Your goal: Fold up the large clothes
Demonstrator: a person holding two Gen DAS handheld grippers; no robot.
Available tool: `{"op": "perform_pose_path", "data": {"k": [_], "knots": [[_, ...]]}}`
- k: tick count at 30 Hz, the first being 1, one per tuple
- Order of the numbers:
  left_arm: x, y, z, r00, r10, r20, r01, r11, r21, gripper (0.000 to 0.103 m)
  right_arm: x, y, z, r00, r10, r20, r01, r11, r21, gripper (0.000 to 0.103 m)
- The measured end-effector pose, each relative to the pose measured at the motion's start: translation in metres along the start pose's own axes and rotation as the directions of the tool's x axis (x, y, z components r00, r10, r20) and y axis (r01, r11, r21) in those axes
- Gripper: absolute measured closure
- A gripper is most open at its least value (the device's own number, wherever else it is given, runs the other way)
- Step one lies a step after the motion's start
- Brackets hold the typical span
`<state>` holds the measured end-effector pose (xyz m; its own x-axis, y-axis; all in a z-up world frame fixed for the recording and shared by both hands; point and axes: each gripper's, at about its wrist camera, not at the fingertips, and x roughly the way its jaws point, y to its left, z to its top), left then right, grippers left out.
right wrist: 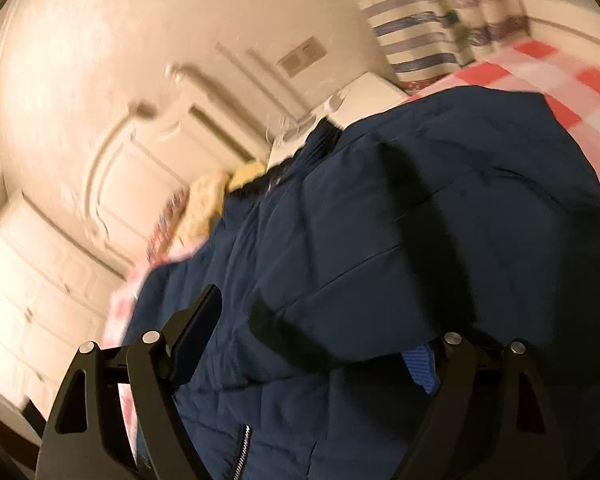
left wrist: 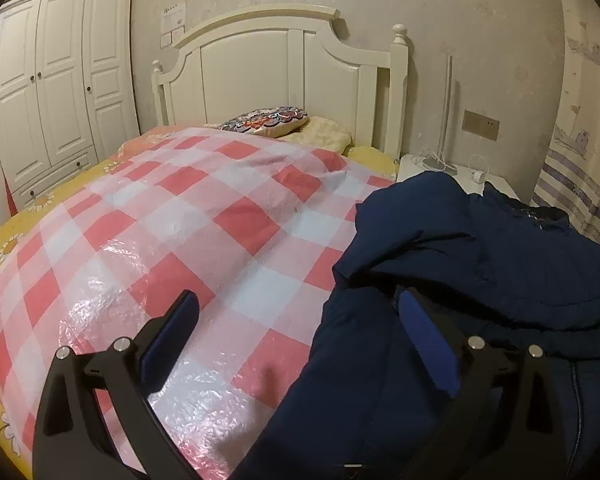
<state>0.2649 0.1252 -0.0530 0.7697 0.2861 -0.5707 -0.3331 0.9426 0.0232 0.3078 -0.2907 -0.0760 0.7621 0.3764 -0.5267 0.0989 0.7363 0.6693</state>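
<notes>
A dark navy padded jacket [left wrist: 480,280] lies bunched on the right side of the bed, on a pink-and-white checked plastic sheet [left wrist: 172,232]. My left gripper [left wrist: 300,320] is open; its left finger is over the sheet and its right finger [left wrist: 428,344] rests against the jacket's left edge. In the blurred, tilted right wrist view the jacket [right wrist: 380,240] fills the middle. My right gripper [right wrist: 320,340] is open above it, with a fold of the jacket covering part of its right finger [right wrist: 420,368]. A zipper [right wrist: 242,452] shows at the bottom.
A white headboard [left wrist: 284,68] with a patterned pillow [left wrist: 266,120] stands at the far end. A white wardrobe [left wrist: 48,92] is at the left. A white nightstand [left wrist: 452,172] with cables and a striped curtain [left wrist: 580,184] are at the right.
</notes>
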Motion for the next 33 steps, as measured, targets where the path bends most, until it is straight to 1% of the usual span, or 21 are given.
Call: {"op": "perform_pose_path", "data": {"k": [2,3,5,6,8,10,11,13,15,17,18,19,22,24,25,26,27,28,31,33], "knots": [[0.0,-0.002,0.0,1.0,0.008,-0.004,-0.008,1.0,0.009,0.004,-0.003,-0.003,0.002,1.0,-0.009,0.024,0.009,1.0,-0.003,0.066],[-0.001,-0.003,0.0,1.0,0.006,-0.002,-0.005,1.0,0.014,0.003,-0.005,-0.002,0.003,0.999,-0.005,0.033,0.005,1.0,-0.013,0.071],[0.0,-0.003,0.0,1.0,0.004,0.001,-0.004,1.0,0.015,0.004,-0.018,0.017,0.005,0.995,-0.028,0.095,0.039,0.992,-0.117,0.078],[0.0,-0.003,0.0,1.0,0.002,0.001,-0.002,1.0,0.014,0.003,-0.025,0.023,0.008,0.992,-0.032,0.124,0.052,0.986,-0.16,0.079],[0.001,-0.002,0.0,1.0,0.001,-0.006,-0.001,1.0,0.01,0.003,-0.051,0.043,0.013,0.976,-0.027,0.218,0.082,0.965,-0.247,0.08],[0.002,-0.001,0.0,1.0,-0.002,-0.012,0.002,1.0,0.004,0.003,-0.07,0.048,0.016,0.965,-0.04,0.26,0.116,0.953,-0.281,0.08],[0.002,0.0,0.0,1.0,-0.003,-0.013,0.003,1.0,0.001,0.003,-0.076,0.045,0.017,0.962,-0.057,0.268,0.138,0.947,-0.291,0.08],[0.002,-0.001,0.0,1.0,-0.005,-0.015,0.005,1.0,0.002,0.003,-0.076,0.033,0.017,0.962,-0.1,0.255,0.174,0.942,-0.286,0.08],[0.002,-0.001,0.0,1.0,-0.005,-0.014,0.005,1.0,0.004,0.003,-0.07,0.008,0.013,0.966,-0.144,0.214,0.196,0.95,-0.243,0.08],[0.002,-0.002,0.0,1.0,-0.004,-0.016,0.004,1.0,0.004,0.003,-0.056,-0.014,0.011,0.972,-0.168,0.163,0.199,0.961,-0.194,0.08],[0.002,-0.001,0.0,1.0,-0.005,-0.018,0.005,1.0,0.003,0.003,-0.052,-0.026,0.009,0.977,-0.163,0.138,0.185,0.969,-0.162,0.08],[0.002,-0.001,0.001,1.0,-0.005,-0.02,0.005,1.0,0.002,0.003,-0.05,-0.029,0.01,0.979,-0.154,0.13,0.173,0.973,-0.151,0.08],[0.002,-0.001,0.001,1.0,-0.003,-0.026,0.003,1.0,-0.002,0.003,-0.056,-0.017,0.011,0.976,-0.148,0.161,0.179,0.964,-0.195,0.08],[0.002,0.0,0.0,1.0,-0.003,-0.025,0.002,1.0,-0.007,0.003,-0.061,-0.017,0.009,0.974,-0.141,0.179,0.174,0.967,-0.185,0.08],[0.002,0.001,0.0,1.0,-0.003,-0.027,0.003,1.0,-0.008,0.003,-0.059,-0.02,0.009,0.972,-0.162,0.167,0.191,0.965,-0.178,0.08],[0.003,0.001,0.0,1.0,-0.004,-0.029,0.004,1.0,-0.008,0.003,-0.053,-0.021,0.007,0.971,-0.193,0.139,0.216,0.96,-0.176,0.08],[0.004,0.001,0.001,0.999,-0.004,-0.032,0.004,1.0,-0.008,0.003,-0.045,-0.023,0.007,0.972,-0.216,0.092,0.23,0.957,-0.18,0.08],[0.005,0.002,0.001,0.999,-0.003,-0.035,0.003,1.0,-0.009,0.003,-0.042,-0.023,0.007,0.971,-0.228,0.076,0.239,0.954,-0.179,0.08],[-0.001,0.004,0.009,1.0,0.007,-0.028,-0.008,1.0,-0.016,0.003,-0.048,-0.021,0.006,0.968,-0.237,0.082,0.247,0.955,-0.163,0.08],[-0.015,0.007,0.022,1.0,-0.029,0.006,0.029,0.999,-0.046,0.003,-0.055,-0.021,0.003,0.972,-0.22,0.078,0.229,0.963,-0.14,0.08]]}}
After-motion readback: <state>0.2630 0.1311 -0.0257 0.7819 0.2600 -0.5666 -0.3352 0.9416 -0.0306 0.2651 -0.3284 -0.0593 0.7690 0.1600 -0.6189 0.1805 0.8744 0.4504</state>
